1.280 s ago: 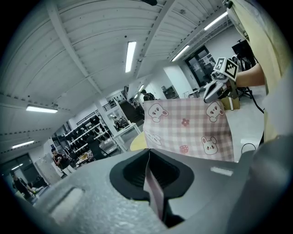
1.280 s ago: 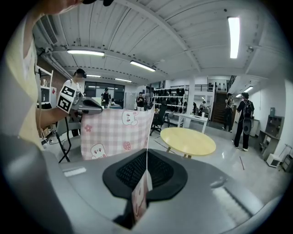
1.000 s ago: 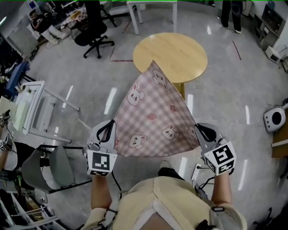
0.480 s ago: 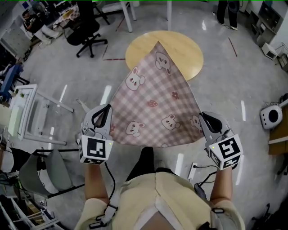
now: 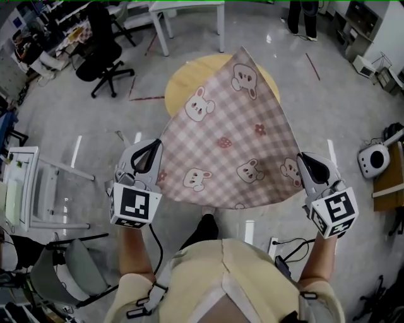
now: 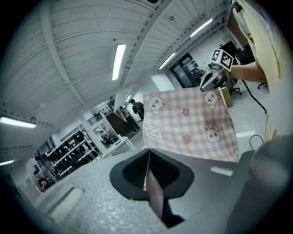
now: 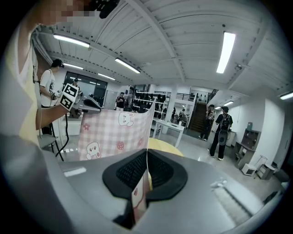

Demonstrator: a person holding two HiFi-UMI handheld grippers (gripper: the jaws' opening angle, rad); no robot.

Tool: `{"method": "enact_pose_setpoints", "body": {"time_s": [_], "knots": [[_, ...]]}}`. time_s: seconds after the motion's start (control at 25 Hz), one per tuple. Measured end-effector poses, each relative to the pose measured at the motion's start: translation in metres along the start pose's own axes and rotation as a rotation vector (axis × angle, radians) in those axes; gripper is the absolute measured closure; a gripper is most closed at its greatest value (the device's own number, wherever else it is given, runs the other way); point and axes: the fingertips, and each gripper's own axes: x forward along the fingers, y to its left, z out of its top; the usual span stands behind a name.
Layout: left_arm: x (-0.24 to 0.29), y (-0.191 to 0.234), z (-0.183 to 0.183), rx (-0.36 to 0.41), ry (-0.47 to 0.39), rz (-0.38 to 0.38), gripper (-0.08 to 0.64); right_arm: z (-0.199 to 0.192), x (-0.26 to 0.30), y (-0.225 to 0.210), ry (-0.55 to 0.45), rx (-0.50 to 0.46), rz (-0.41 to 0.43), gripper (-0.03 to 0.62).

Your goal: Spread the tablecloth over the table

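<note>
A pink checked tablecloth (image 5: 233,139) with bunny and strawberry prints hangs stretched in the air between my two grippers. My left gripper (image 5: 146,165) is shut on its near left corner, and my right gripper (image 5: 310,171) is shut on its near right corner. The cloth's far end billows up over a round yellow wooden table (image 5: 180,79), hiding most of the tabletop. In the left gripper view the cloth (image 6: 190,128) runs out from the shut jaws toward the right gripper (image 6: 211,81). In the right gripper view the cloth (image 7: 116,132) spans to the left gripper (image 7: 90,104), with the table (image 7: 165,147) partly showing behind.
A black office chair (image 5: 101,50) and a white desk (image 5: 183,9) stand beyond the table. A white metal frame (image 5: 28,189) is at the left, a small white device (image 5: 377,158) on the floor at the right. People (image 7: 223,130) stand in the room's background.
Both grippers have swung the cloth up and forward. Its far end has risen and now covers most of the round table. The grippers have moved slightly wider apart.
</note>
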Motion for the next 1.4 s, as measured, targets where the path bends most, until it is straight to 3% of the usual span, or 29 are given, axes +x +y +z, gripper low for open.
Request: {"method": "enact_pose_setpoints", "body": {"time_s": [0.72,1.16,1.4], "knots": [[0.004,0.004,-0.002,0.074,0.043,-0.064,0.549,-0.009,0.013,-0.018,0.112,-0.010,0.017,0.583],[0.009,0.007,-0.010,0.130,0.039,0.048,0.548,-0.018,0.020,-0.028,0.035,-0.026,-0.015,0.583],[0.007,0.004,-0.012,0.208,-0.012,0.120,0.546,-0.020,0.016,-0.026,-0.075,-0.086,-0.060,0.581]]}}
